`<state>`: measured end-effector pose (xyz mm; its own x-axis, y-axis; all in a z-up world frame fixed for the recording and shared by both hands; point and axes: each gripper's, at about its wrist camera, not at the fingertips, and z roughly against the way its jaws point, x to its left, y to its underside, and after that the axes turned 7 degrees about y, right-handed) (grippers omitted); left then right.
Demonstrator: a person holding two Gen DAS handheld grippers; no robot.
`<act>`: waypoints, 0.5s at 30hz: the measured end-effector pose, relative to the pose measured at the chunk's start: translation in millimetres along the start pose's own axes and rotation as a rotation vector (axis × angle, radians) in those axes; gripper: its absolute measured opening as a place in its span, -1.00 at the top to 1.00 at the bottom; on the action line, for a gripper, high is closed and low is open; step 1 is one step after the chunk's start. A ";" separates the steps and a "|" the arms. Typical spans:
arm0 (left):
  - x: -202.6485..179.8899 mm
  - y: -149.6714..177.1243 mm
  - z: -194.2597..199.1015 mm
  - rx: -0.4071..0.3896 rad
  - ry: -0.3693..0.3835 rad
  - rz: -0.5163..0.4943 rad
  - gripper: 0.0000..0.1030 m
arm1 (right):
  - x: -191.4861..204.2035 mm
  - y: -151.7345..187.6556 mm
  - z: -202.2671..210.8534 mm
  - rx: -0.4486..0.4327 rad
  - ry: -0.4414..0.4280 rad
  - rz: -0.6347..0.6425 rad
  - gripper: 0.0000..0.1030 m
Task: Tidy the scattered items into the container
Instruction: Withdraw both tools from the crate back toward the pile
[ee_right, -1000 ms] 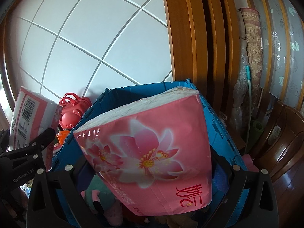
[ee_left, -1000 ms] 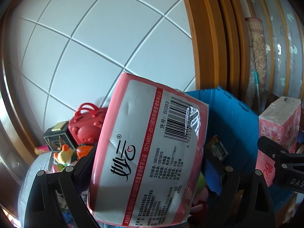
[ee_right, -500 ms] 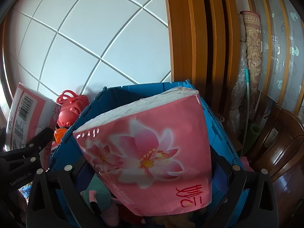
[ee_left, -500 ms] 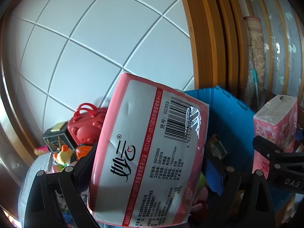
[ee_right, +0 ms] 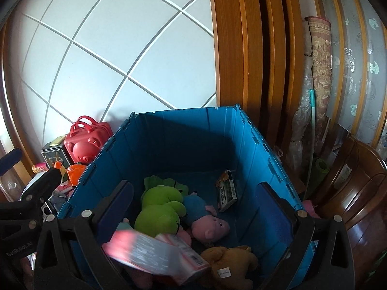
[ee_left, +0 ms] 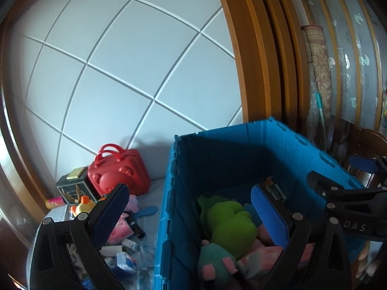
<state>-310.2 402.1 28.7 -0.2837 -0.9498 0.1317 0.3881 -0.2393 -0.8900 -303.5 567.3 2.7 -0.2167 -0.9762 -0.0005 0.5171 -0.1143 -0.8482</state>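
The left gripper (ee_left: 188, 203) had just been opening and stood wide with nothing in it; the right gripper (ee_right: 193, 200) stood wide and empty too; a blurred pink tissue pack (ee_right: 154, 251) lay inside the blue crate (ee_right: 183, 130), on the green plush toy (ee_right: 159, 207).
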 end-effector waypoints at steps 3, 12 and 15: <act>1.4 -0.3 1.1 -0.003 -0.010 0.003 -0.98 | 0.7 0.2 0.6 0.000 0.000 0.002 -1.00; 4.6 5.0 12.2 -0.023 -0.020 0.009 -0.98 | 5.0 3.0 7.5 -0.010 -0.001 0.010 -1.00; 5.6 8.3 20.8 -0.041 -0.021 0.011 -0.98 | 6.6 4.1 13.2 -0.020 -0.001 0.014 -1.00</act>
<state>-290.4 390.6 31.2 -0.2612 -0.9564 0.1309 0.3548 -0.2213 -0.9084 -291.9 557.9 6.2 -0.2087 -0.9779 -0.0117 0.5037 -0.0972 -0.8584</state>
